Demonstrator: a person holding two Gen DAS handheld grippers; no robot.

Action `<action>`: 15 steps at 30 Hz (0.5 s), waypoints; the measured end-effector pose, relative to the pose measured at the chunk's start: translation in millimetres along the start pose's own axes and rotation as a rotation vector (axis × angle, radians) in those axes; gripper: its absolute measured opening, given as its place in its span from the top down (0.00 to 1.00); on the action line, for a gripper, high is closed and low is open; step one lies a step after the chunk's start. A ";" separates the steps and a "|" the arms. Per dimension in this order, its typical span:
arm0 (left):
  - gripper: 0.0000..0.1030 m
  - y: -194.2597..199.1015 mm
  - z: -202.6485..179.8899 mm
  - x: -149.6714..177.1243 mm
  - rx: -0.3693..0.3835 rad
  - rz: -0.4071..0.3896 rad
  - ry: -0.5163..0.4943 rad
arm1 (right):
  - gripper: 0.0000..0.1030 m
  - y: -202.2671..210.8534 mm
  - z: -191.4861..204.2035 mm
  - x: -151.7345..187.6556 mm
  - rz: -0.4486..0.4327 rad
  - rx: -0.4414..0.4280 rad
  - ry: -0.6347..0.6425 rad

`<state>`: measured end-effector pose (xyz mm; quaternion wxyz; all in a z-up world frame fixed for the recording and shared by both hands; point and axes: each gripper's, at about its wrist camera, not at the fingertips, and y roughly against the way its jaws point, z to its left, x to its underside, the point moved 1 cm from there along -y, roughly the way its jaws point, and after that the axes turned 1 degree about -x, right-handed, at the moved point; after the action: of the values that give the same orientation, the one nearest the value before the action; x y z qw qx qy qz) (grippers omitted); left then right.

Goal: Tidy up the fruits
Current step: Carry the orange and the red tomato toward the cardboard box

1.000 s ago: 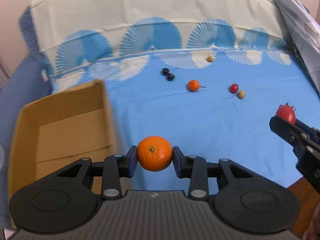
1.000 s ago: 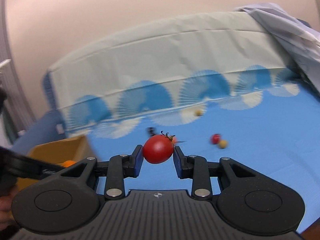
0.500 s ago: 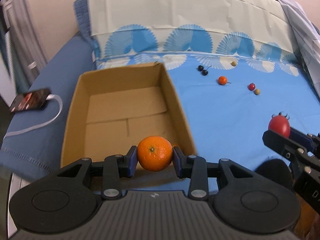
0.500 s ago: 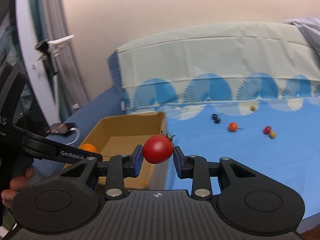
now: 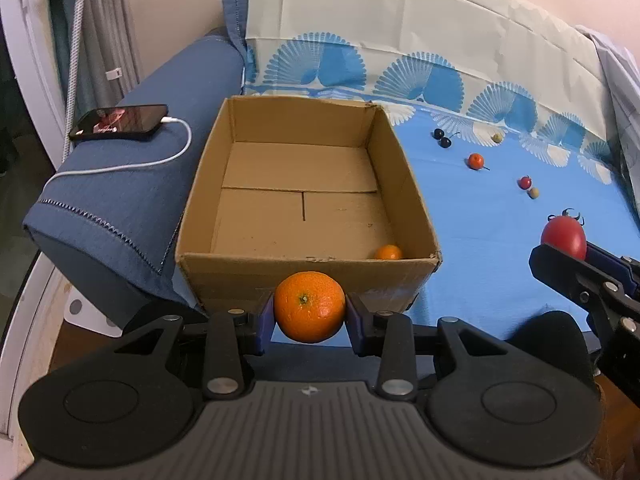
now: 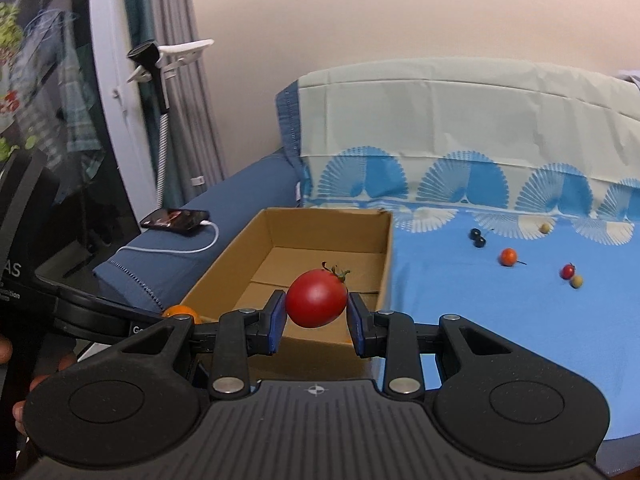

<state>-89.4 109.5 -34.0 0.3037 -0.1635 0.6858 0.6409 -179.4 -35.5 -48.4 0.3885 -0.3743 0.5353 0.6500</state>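
Gripping gently, I hold a firm round orange mandarin [image 5: 309,306] in my left gripper [image 5: 310,322], a soft, bruisable red tomato [image 6: 316,298] in my right gripper [image 6: 316,322], both clamped across their middles.

Light: soft, even room light is filling both views, neither dim nor harsh.
Shadows: the cardboard box [image 5: 308,184] is shading its own inner walls faintly.
Glare: a small sheen is showing on the tomato [image 6: 317,298].
Sharpness: near things are reading crisp; no motion blur.
Distortion: fisheye is bending straight edges outward, corners darkening.
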 end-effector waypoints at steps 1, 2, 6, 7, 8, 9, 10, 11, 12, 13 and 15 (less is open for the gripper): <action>0.60 0.3 0.7 0.7 0.001 0.001 0.004 | 0.67 0.5 2.3 -0.1 0.000 0.000 0.005; 0.60 0.6 2.5 1.4 0.003 0.002 0.008 | 0.67 1.3 4.4 -0.1 0.000 0.001 0.009; 0.60 1.2 5.5 2.5 0.012 -0.001 0.013 | 0.67 2.5 8.6 -0.9 -0.002 0.009 0.016; 0.60 1.0 6.3 2.3 0.014 -0.002 0.014 | 0.67 2.7 9.1 -1.0 -0.002 0.010 0.018; 0.60 1.2 6.9 2.0 0.016 -0.004 0.016 | 0.67 3.2 10.1 -0.8 -0.002 0.011 0.021; 0.60 0.6 6.0 2.0 0.017 -0.004 0.017 | 0.67 3.2 10.3 -0.6 -0.001 0.011 0.024; 0.60 0.3 6.4 1.7 0.018 -0.004 0.018 | 0.67 2.9 11.0 -0.6 0.001 0.011 0.026; 0.60 0.0 7.0 1.8 0.019 -0.004 0.019 | 0.67 2.3 11.5 -0.8 0.002 0.011 0.028; 0.60 -0.6 7.6 1.8 0.020 -0.003 0.021 | 0.67 1.4 11.9 -1.1 0.004 0.010 0.029; 0.60 -1.1 8.2 1.8 0.020 -0.003 0.023 | 0.67 0.6 12.3 -1.0 0.006 0.010 0.030; 0.60 -2.8 8.4 1.4 0.019 0.002 0.023 | 0.67 -1.0 12.6 -0.6 0.011 0.009 0.029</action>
<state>-87.0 117.7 -37.0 0.2967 -0.1674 0.6957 0.6325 -179.1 -23.1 -46.4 0.3788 -0.3792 0.5459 0.6440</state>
